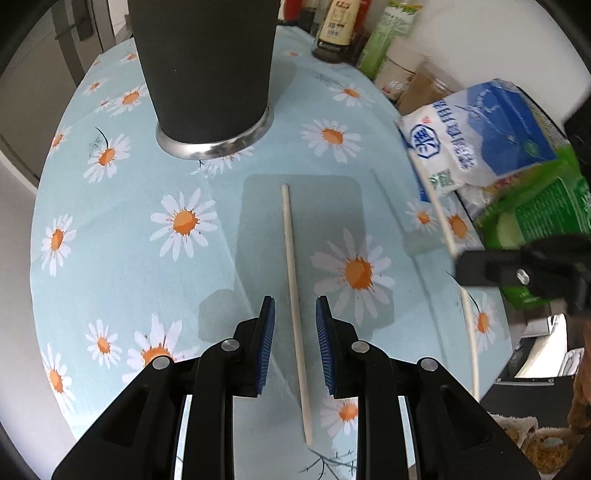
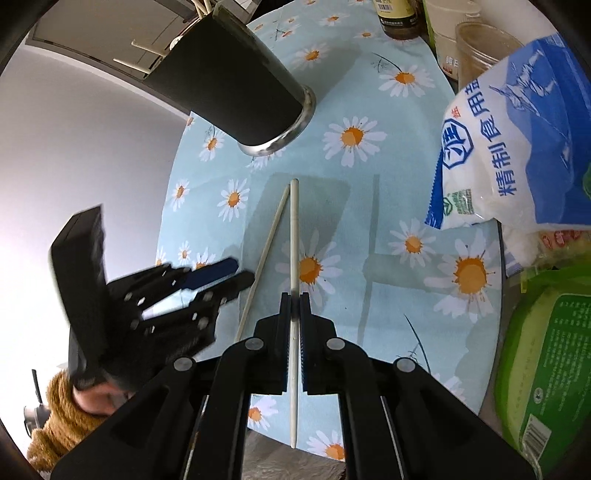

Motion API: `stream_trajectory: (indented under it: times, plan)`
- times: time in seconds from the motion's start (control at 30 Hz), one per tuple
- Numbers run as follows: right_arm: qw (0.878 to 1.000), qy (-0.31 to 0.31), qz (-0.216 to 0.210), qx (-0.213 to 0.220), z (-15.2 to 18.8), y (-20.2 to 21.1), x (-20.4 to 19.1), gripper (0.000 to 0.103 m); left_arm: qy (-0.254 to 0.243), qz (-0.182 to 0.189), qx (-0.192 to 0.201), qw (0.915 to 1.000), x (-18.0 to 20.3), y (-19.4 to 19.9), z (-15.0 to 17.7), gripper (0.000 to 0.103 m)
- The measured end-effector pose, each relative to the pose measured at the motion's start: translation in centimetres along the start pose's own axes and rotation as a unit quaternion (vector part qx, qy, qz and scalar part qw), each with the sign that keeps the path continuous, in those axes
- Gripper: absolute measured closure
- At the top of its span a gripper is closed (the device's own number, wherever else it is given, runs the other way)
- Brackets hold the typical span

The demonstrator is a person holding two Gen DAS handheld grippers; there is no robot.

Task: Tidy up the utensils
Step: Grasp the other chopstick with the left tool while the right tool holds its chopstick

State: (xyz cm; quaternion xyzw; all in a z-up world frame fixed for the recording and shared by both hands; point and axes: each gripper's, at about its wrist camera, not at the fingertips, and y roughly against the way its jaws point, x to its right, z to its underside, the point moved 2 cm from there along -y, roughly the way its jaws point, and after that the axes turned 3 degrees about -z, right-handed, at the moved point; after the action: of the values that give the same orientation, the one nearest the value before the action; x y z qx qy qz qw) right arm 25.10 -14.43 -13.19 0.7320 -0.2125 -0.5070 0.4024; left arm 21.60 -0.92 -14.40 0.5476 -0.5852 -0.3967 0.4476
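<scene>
Left wrist view: left gripper (image 1: 294, 308) jaws parted, blue pads (image 1: 268, 332) either side of a pale chopstick (image 1: 293, 280) that lies flat on the daisy-print tablecloth (image 1: 122, 236); pads not touching it, gap visible on both sides. Chopstick runs from lower centre of the frame up to about mid-frame. Beyond its far tip, upper centre, a dark utensil holder (image 1: 205, 62) with a silver base ring stands on the cloth. At right edge, the right gripper (image 1: 517, 273) enters the frame, blurred, with a second chopstick (image 1: 469, 332) in its grip, extending above and below it. Behind it, upper right: white-and-blue salt bag (image 1: 480, 136), green package (image 1: 539, 218), dark sauce bottle (image 1: 338, 29) at top. Right wrist view: right gripper (image 2: 294, 297) clenched on its chopstick (image 2: 294, 236), the stick passing straight through the closed pads, far tip at mid-frame, near tip at lower centre. Chopstick on the cloth (image 2: 264, 251) lies just left of it, angled, the two far tips close together. Left gripper (image 2: 236, 275) at mid-left, blurred, a hand (image 2: 98, 400) and brown fuzzy sleeve (image 2: 61, 428) below it. Utensil holder (image 2: 236, 85) upper left, wooden sticks (image 2: 205, 7) showing at its mouth.
</scene>
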Motion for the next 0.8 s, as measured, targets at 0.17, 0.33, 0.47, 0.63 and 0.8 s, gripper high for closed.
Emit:
stream_trajectory:
  times: [0.17, 0.33, 0.47, 0.63, 0.8]
  plan:
    - [1.000, 0.010, -0.019, -0.006, 0.4, 1.0, 0.8, 0.098, 0.003, -0.013, -0.025, 0.9996, 0.3, -1.0, -0.5, 0.081]
    - [0.999, 0.021, -0.042, -0.019, 0.7, 1.0, 0.5, 0.098, 0.017, -0.018, -0.051, 0.9984, 0.5, -1.9, -1.2, 0.081]
    - [0.998, 0.028, -0.052, -0.025, 0.7, 1.2, 0.8, 0.098, 0.017, -0.032, -0.066, 0.9972, 0.8, -2.2, -1.7, 0.082]
    - [0.997, 0.025, -0.063, -0.034, 0.7, 1.1, 1.3, 0.098, 0.031, -0.052, -0.065, 0.9961, 1.4, -3.1, -2.9, 0.099]
    - [0.996, 0.031, -0.071, -0.034, 0.8, 1.2, 1.2, 0.098, 0.047, -0.045, -0.060, 0.9961, 0.9, -3.3, -2.6, 0.099]
